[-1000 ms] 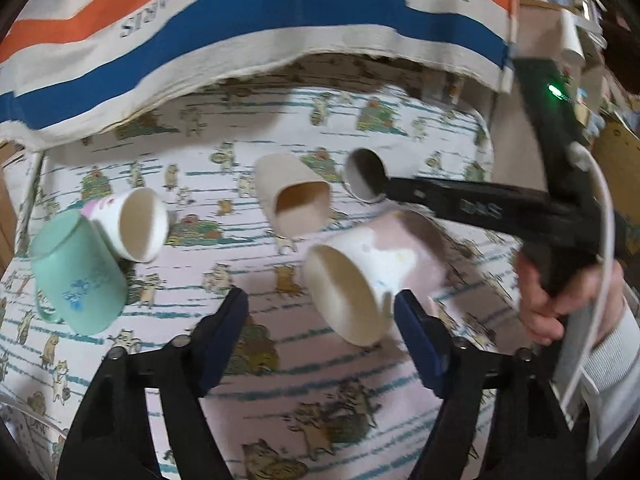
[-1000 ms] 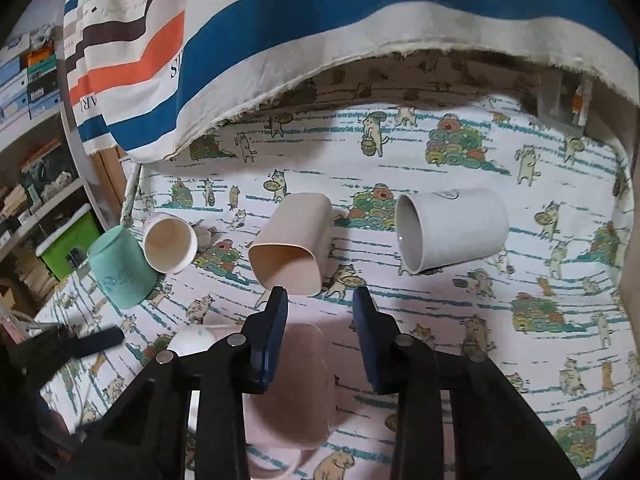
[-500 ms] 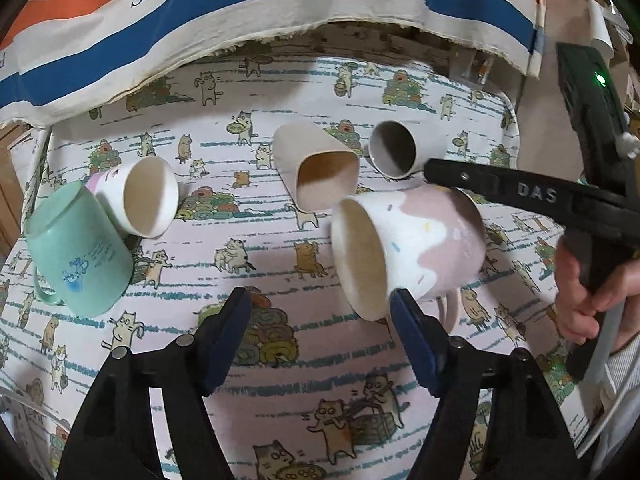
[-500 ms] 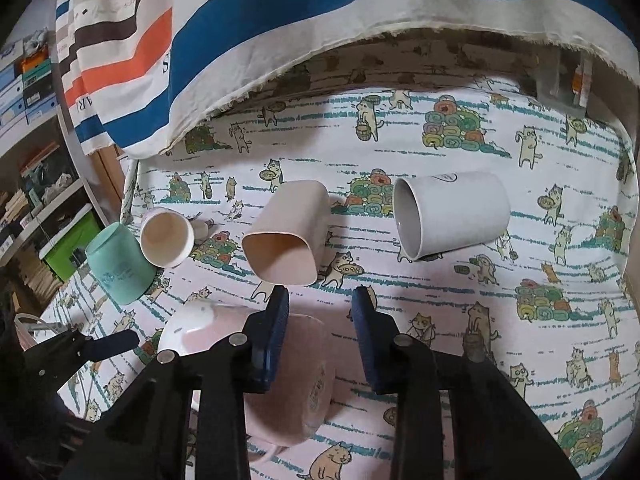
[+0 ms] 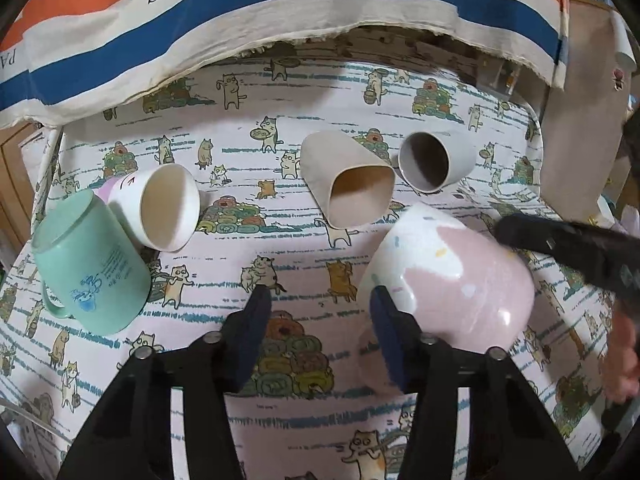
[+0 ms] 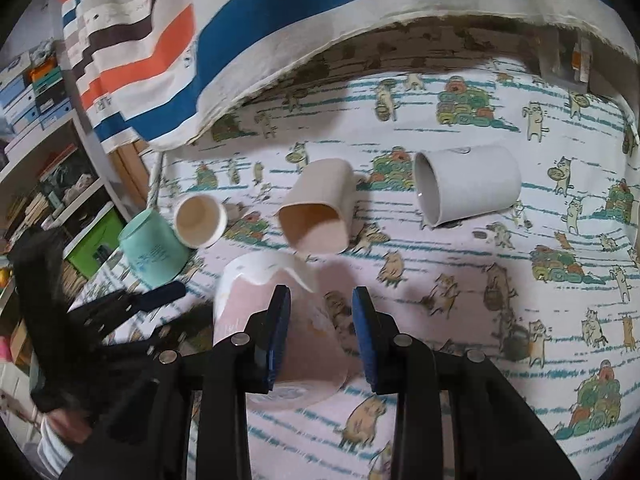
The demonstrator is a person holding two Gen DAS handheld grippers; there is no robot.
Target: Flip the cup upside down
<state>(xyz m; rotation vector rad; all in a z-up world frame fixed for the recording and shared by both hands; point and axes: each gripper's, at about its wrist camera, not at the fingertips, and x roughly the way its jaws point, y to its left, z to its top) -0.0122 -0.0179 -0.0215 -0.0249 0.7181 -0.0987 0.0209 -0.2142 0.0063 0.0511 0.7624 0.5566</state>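
The pink and white speckled mug (image 5: pixel 460 276) is lifted off the cloth and tilted, mouth toward the far left; it also shows in the right wrist view (image 6: pixel 256 312). My right gripper (image 6: pixel 320 332) is shut on it, the left finger (image 6: pixel 276 332) pressed on its side, and its arm shows in the left wrist view (image 5: pixel 568 248). My left gripper (image 5: pixel 318 328) is open and empty, its right finger (image 5: pixel 390 336) in front of the mug's lower edge. It also shows in the right wrist view (image 6: pixel 132 300).
On the cat-print cloth (image 5: pixel 280 420) lie a beige square cup (image 5: pixel 348 180), a grey cup (image 5: pixel 436 160) and a white cup (image 5: pixel 160 208), all on their sides. A mint green mug (image 5: pixel 88 264) stands mouth down at the left. A striped cloth (image 5: pixel 280 8) hangs behind.
The pink mug has been lifted and turned, its mouth swinging away from the left camera. My left gripper has narrowed and sits closer to the mug.
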